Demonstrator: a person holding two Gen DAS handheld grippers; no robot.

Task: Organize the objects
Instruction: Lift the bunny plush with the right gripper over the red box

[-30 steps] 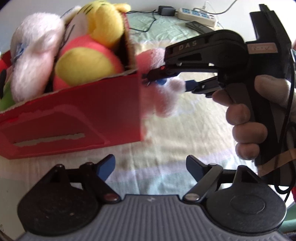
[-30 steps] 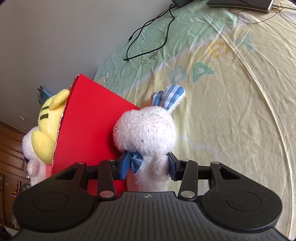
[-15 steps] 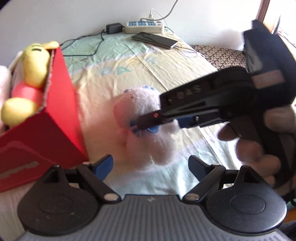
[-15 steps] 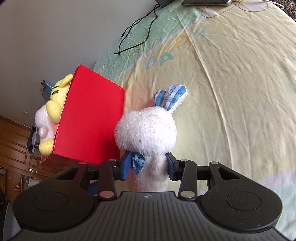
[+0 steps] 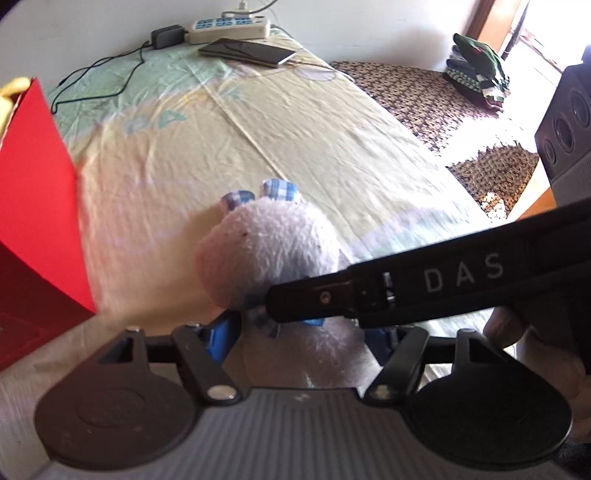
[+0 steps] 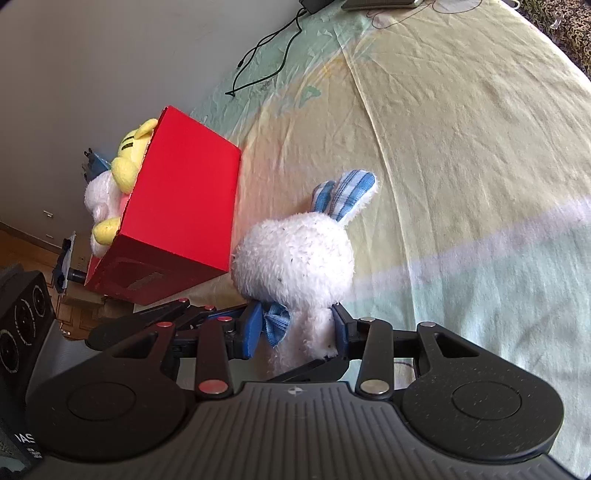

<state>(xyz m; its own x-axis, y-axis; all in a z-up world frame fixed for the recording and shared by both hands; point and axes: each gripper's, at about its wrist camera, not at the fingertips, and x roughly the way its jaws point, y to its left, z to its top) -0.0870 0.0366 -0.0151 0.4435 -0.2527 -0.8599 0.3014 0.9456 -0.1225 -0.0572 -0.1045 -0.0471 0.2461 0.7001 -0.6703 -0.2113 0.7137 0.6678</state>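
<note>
Left of the right gripper's [image 6: 297,328] jaws, a red box [image 6: 184,206] lies on the bed [image 6: 461,147], with a yellow plush [image 6: 127,162] and a white plush [image 6: 98,195] showing at its open far-left end. Between the jaws sits the bunny [image 6: 295,262]: they are clamped on its neck, one blue pad against its blue bow, the other against the white fur, and its checked ears point away from the jaws toward the far end of the bed. The bunny's head is just beside the box's near corner; I cannot tell whether they touch. In the left wrist view the box [image 5: 33,206] again lies left of the left gripper's [image 5: 304,334] jaws, and the bunny [image 5: 269,251] sits between them too. These jaws stand apart on either side of its body, below the right gripper's black finger that crosses in front; whether the pads touch the fur I cannot tell. Far ahead of the jaws lie a cable [image 5: 99,79], a phone [image 5: 245,51] and a power strip [image 5: 229,27]. To the right, beyond the bed's edge, are a patterned mat [image 5: 413,96] and a speaker [image 5: 565,125].
</note>
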